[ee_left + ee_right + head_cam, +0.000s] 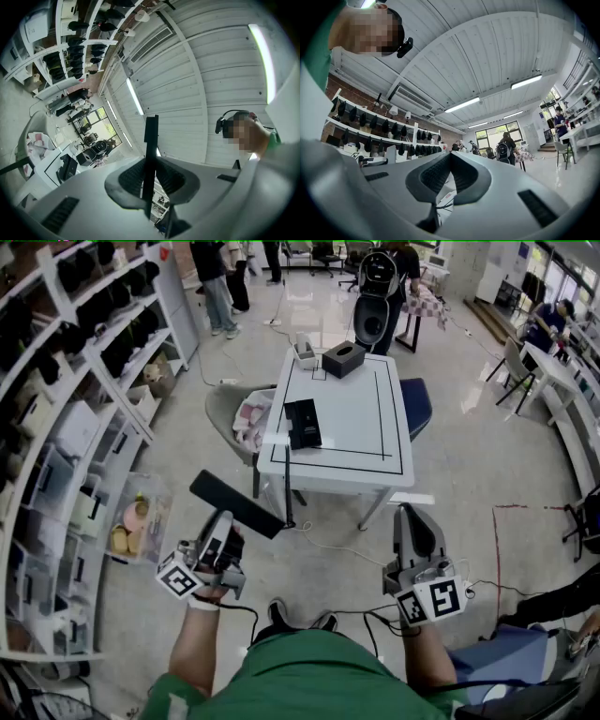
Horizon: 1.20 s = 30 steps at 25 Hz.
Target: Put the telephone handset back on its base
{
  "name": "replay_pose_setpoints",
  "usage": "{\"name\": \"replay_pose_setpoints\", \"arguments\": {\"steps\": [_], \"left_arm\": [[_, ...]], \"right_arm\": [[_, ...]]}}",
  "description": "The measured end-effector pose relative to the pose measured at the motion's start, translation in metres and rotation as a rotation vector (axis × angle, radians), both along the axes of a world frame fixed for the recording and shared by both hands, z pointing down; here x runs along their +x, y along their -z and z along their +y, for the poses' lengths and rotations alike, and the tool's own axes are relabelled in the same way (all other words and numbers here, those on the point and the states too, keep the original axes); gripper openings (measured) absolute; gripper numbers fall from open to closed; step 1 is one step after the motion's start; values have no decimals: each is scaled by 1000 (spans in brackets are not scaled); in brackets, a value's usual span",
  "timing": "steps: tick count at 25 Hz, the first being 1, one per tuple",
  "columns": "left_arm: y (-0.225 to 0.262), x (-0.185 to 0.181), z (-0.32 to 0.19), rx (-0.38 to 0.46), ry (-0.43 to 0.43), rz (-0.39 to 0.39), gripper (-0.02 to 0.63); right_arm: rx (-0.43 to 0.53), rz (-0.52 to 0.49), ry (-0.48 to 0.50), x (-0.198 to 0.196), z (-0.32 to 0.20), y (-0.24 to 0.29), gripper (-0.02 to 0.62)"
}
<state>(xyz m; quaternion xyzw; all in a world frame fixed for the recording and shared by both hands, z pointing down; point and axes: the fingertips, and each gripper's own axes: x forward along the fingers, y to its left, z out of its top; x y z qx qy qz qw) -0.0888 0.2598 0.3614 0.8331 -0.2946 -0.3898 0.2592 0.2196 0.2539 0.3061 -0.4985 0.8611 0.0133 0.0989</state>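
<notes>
Left tongs (149,182) are clamped on the black handset (150,140), which shows as a thin, edge-on bar standing up between the ribbed pads. From the head view, the handset lies slanted across those tongs, low on the left and well short of the white counter (361,418). Right tongs (450,165) are pressed together with nothing between them, held low on the right. The black base (302,423) lies flat on the counter's left part. A dark tissue box (343,358) sits at the far edge, near a small white holder (305,353).
</notes>
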Motion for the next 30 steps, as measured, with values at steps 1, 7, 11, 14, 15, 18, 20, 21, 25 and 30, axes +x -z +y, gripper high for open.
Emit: {"name": "replay_pose_setpoints", "arguments": {"steps": [1,7,11,14,15,18,20,21,25,30], "left_arm": [[1,-3,-4,3,-3,2,81],[0,-23,-15,2,-22,14,81],[-2,-41,-23,-4,-38,24,81],[-5,-56,-25,-3,-40,1,81],[-5,-61,-27,0,-42,-9,81],[-5,-74,-34,9,-57,-24,81],[-9,-84,-38,12,-58,-67,81],[-12,-89,-40,14,-61,-81,81],[-19,-97,-47,8,-92,-86,81],[-20,-100,-49,3,-125,-66,81]], "right_arm": [[4,2,-4,-4,-3,1,23],[7,18,-27,-23,-10,3,21],[-7,25,-55,-38,-16,1,23],[-18,5,-81,-45,-19,1,23],[-16,2,-89,-48,-20,3,23],[-6,12,-117,-59,-27,5,23],[-9,23,-132,-71,-30,3,23],[-11,29,-140,-76,-32,1,23],[-11,55,-165,-96,-33,1,23],[-14,67,-177,-109,-33,5,23]]}}
